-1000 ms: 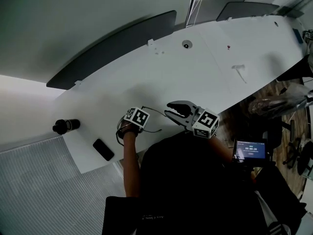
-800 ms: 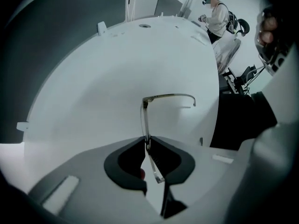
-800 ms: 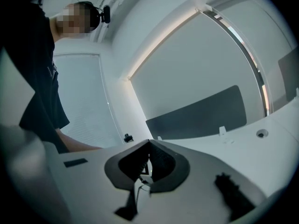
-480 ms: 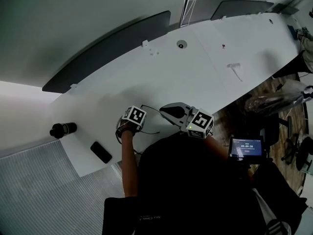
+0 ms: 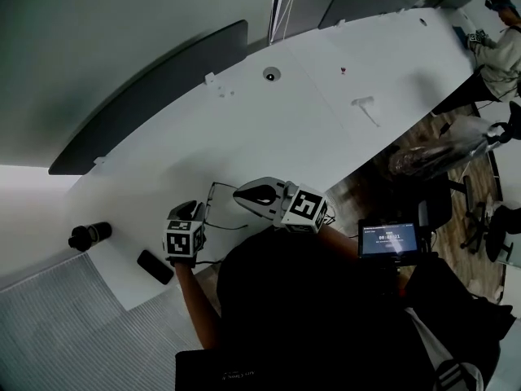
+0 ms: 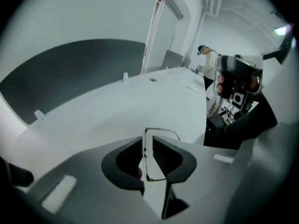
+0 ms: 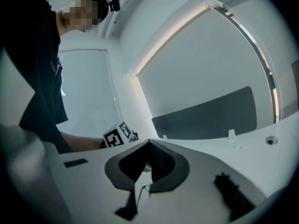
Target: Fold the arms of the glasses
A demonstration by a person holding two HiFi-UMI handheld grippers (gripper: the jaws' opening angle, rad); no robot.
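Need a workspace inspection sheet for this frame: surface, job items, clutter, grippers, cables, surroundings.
Surface: long white table.
Job's things: wire-rimmed glasses near the table's near edge; cannot tell whether the arms are folded.
Clutter: black cylinder, dark phone-like slab, small white piece and round fitting, all apart from the glasses.
Grippers: left gripper has jaws apart, just been opening, with the glasses' wire in the gap, not pinched. Right gripper is shut on the glasses.
Cables: nothing seen.
Surroundings: lit screen beside the person, dark panel behind the table, another person at the far end.
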